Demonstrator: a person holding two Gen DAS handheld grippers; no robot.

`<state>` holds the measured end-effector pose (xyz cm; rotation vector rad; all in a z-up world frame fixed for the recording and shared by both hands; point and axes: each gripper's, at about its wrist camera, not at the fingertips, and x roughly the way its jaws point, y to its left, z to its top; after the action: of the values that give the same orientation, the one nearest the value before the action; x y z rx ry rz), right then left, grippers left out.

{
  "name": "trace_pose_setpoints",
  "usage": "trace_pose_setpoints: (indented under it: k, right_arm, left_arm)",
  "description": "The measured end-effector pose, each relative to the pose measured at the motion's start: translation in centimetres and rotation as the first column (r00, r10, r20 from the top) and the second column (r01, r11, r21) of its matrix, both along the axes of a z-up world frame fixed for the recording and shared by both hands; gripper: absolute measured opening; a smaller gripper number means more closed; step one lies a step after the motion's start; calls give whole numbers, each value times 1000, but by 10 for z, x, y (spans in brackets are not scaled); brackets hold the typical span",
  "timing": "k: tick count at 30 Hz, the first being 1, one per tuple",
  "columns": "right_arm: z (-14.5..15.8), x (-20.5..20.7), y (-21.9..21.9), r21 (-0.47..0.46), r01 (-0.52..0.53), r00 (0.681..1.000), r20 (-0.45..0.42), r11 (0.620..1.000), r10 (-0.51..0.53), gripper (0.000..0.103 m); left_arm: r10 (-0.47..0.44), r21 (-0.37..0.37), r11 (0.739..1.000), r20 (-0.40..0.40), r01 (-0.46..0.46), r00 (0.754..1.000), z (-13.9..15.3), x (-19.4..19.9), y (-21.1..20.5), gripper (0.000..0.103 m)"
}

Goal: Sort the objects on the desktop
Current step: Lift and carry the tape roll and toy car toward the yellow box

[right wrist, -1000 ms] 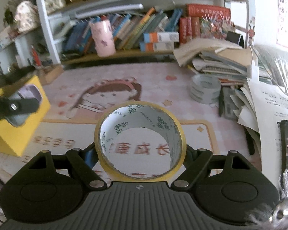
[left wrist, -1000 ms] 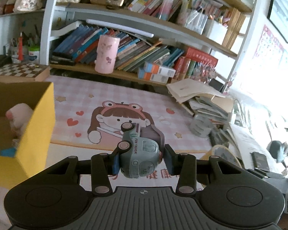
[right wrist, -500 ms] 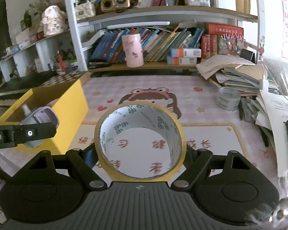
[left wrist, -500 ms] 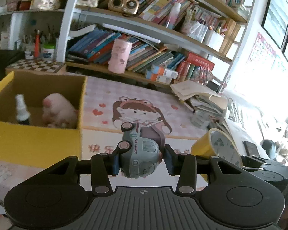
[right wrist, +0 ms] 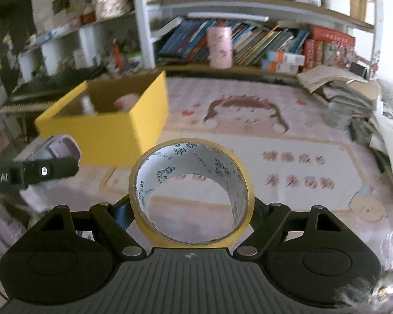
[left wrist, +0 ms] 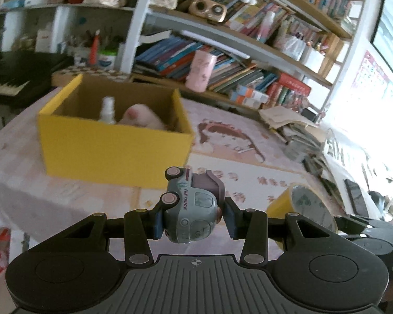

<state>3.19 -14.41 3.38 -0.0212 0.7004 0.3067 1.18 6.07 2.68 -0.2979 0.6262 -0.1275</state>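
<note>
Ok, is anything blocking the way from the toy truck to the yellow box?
Nothing visible does. The left claw holds the grey-green toy truck short of the open yellow cardboard box, with only bare pink desk mat between them.

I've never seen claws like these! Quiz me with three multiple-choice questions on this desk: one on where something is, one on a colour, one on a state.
1. Where is the white spray bottle?
A. inside the box
B. on a shelf
C. on the pink mat

2. What colour is the box outside?
A. blue
B. yellow
C. green

3. What is the left claw doing?
A. hanging open
B. gripping a pen
C. gripping the toy truck

Answers: 1 A, its top pokes above the box wall; 2 B, the walls are yellow; 3 C, both fingers press the truck's sides.
</note>
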Motion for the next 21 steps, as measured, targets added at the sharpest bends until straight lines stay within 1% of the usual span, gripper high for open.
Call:
trace_pose_setpoints:
  k: [3, 7, 14, 21]
  right_arm:
    - [-1, -8, 11, 9, -8, 1000, -11, 1000, 8, 80]
    - [-3, -16, 25, 21, -43, 999, -22, 999, 44, 80]
    - [-5, -25, 48, 29, -121, 992, -37, 992, 122, 80]
    - [-4, -31, 60, 28, -150, 988, -28, 988, 151, 80]
  left_arm:
    - [21, -6, 1000, -18, -21, 1000, -3, -10, 14, 43]
    - [51, -44, 998, -52, -53, 997, -8, -21, 29, 43]
    - [73, -20, 997, -46, -74, 996, -7, -39, 39, 43]
    - [83, -13, 996, -42, -84, 996, -6, -49, 47, 43]
